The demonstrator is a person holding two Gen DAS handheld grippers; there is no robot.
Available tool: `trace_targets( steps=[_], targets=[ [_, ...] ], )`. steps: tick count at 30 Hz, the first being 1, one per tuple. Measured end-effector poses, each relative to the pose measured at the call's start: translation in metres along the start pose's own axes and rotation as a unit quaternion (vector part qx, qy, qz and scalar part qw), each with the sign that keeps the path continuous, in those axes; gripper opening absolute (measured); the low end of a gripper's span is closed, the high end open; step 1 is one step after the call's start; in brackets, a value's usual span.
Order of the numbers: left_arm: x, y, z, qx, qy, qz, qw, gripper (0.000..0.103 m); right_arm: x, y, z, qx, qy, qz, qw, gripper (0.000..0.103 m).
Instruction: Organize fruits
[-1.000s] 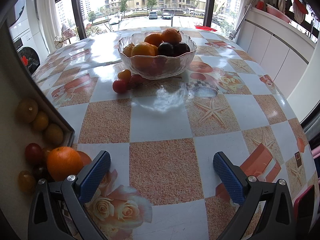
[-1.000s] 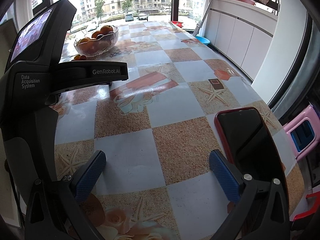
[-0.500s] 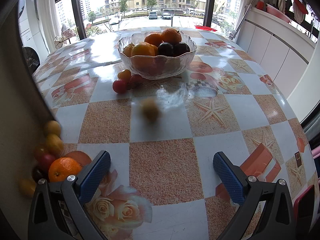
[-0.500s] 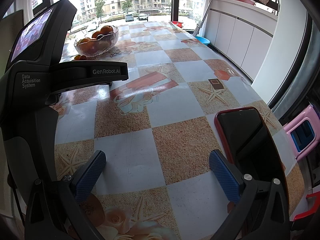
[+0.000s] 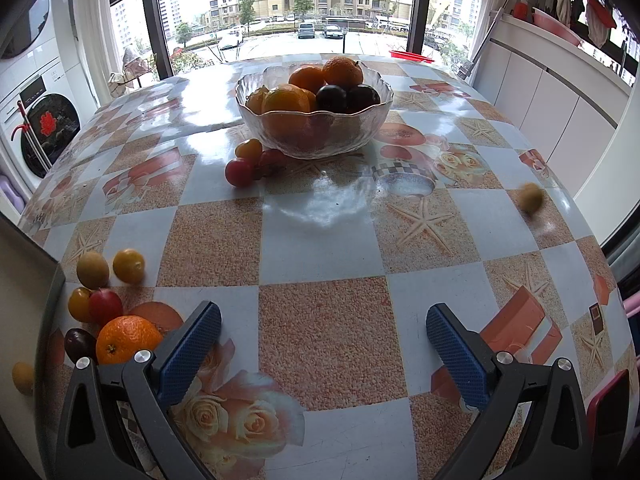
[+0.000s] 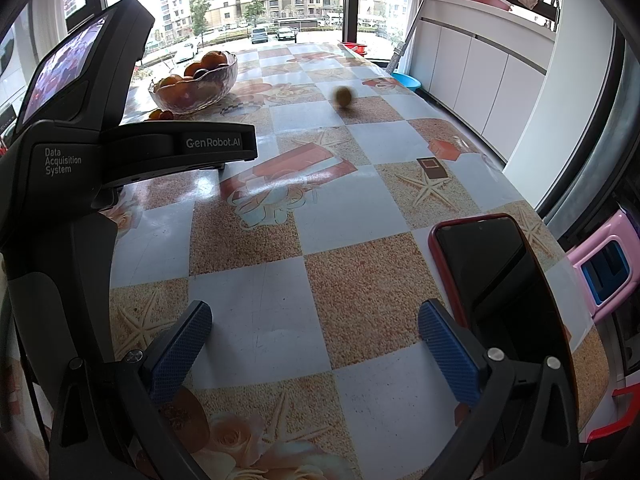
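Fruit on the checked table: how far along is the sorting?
Barely begun. The clear glass bowl already holds oranges and dark plums. Nothing is in hand: the left gripper and right gripper are open. Left: the pile around the large orange, three small fruits beside the bowl, and a blurred yellow-green fruit near the table's edge.

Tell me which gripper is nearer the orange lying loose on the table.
Left. The left gripper has the orange right beside its left finger. The right gripper sits further right, near the phone, with no orange in its view.
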State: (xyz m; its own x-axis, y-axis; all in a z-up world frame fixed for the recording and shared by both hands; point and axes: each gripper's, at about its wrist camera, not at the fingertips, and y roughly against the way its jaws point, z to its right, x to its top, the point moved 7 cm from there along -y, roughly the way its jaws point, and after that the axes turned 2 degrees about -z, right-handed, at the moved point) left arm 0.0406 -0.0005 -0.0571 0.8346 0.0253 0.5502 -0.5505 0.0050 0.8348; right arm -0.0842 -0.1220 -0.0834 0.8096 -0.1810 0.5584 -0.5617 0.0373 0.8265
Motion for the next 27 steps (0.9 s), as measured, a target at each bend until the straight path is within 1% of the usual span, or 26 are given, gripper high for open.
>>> trace_targets(
  steps=[3,4,5,6,7,8,9,10,11,12,13,14,15,16,17,18,20,21,22,23,24,25,26,27],
  targets=[
    [0.000,0.000,0.000,0.000,0.000,0.000,1.0000,0.103,0.000,0.000,-0.001,0.007,0.003,-0.007,1.000,0.103],
    [0.000,0.000,0.000,0.000,0.000,0.000,1.0000,0.103,0.001,0.002,-0.001,0.026,0.003,-0.014,1.000,0.103],
    [0.000,0.000,0.000,0.000,0.000,0.000,1.0000,0.103,0.003,0.006,0.000,0.056,0.001,-0.018,0.998,0.103],
    [0.000,0.000,0.000,0.000,0.000,0.000,1.0000,0.103,0.007,0.012,0.003,0.073,-0.002,-0.017,0.997,0.103],
    [0.000,0.000,0.000,0.000,0.000,0.000,1.0000,0.103,0.015,0.019,0.011,0.075,-0.006,-0.006,0.997,0.103],
    [0.000,0.000,0.000,0.000,0.000,0.000,1.0000,0.103,0.028,0.028,0.023,0.069,-0.013,0.013,0.997,0.103],
    [0.000,0.000,0.000,0.000,0.000,0.000,1.0000,0.103,0.041,0.035,0.035,0.073,-0.024,0.031,0.997,0.103],
    [0.000,0.000,0.000,0.000,0.000,0.000,1.0000,0.103,0.058,0.041,0.050,0.100,-0.046,0.050,0.993,0.103],
    [0.000,0.000,0.000,0.000,0.000,0.000,1.0000,0.103,0.077,0.041,0.067,0.133,-0.077,0.065,0.986,0.103],
    [0.000,0.000,0.000,0.000,0.000,0.000,1.0000,0.103,0.094,0.036,0.084,0.155,-0.108,0.066,0.980,0.103],
    [0.000,0.000,0.000,0.000,0.000,0.000,1.0000,0.103,0.112,0.024,0.105,0.173,-0.152,0.058,0.971,0.103],
    [0.000,0.000,0.000,0.000,0.000,0.000,1.0000,0.103,0.126,0.010,0.122,0.186,-0.193,0.049,0.962,0.103],
    [0.000,0.000,0.000,0.000,0.000,0.000,1.0000,0.103,0.139,-0.006,0.138,0.202,-0.233,0.042,0.950,0.103],
    [0.000,0.000,0.000,0.000,0.000,0.000,1.0000,0.103,0.148,-0.017,0.148,0.212,-0.256,0.039,0.942,0.103],
    [0.000,0.000,0.000,0.000,0.000,0.000,1.0000,0.103,0.157,-0.027,0.153,0.219,-0.268,0.038,0.937,0.103],
    [0.000,0.000,0.000,0.000,0.000,0.000,1.0000,0.103,0.164,-0.035,0.154,0.219,-0.269,0.040,0.937,0.103],
    [0.000,0.000,0.000,0.000,0.000,0.000,1.0000,0.103,0.179,-0.049,0.140,0.220,-0.234,0.036,0.946,0.103],
    [0.000,0.000,0.000,0.000,0.000,0.000,1.0000,0.103,0.179,-0.056,0.127,0.231,-0.218,0.022,0.948,0.103],
    [0.000,0.000,0.000,0.000,0.000,0.000,1.0000,0.103,0.173,-0.065,0.109,0.252,-0.212,-0.007,0.944,0.103],
    [0.000,0.000,0.000,0.000,0.000,0.000,1.0000,0.103,0.165,-0.069,0.095,0.281,-0.218,-0.029,0.934,0.103],
    [0.000,0.000,0.000,0.000,0.000,0.000,1.0000,0.103,0.159,-0.071,0.085,0.318,-0.230,-0.045,0.919,0.103],
    [0.000,0.000,0.000,0.000,0.000,0.000,1.0000,0.103,0.152,-0.069,0.071,0.364,-0.243,-0.055,0.897,0.103],
    [0.000,0.000,0.000,0.000,0.000,0.000,1.0000,0.103,0.147,-0.065,0.064,0.391,-0.254,-0.056,0.883,0.103],
    [0.000,0.000,0.000,0.000,0.000,0.000,1.0000,0.103,0.143,-0.060,0.063,0.396,-0.260,-0.046,0.879,0.103]
  ],
)
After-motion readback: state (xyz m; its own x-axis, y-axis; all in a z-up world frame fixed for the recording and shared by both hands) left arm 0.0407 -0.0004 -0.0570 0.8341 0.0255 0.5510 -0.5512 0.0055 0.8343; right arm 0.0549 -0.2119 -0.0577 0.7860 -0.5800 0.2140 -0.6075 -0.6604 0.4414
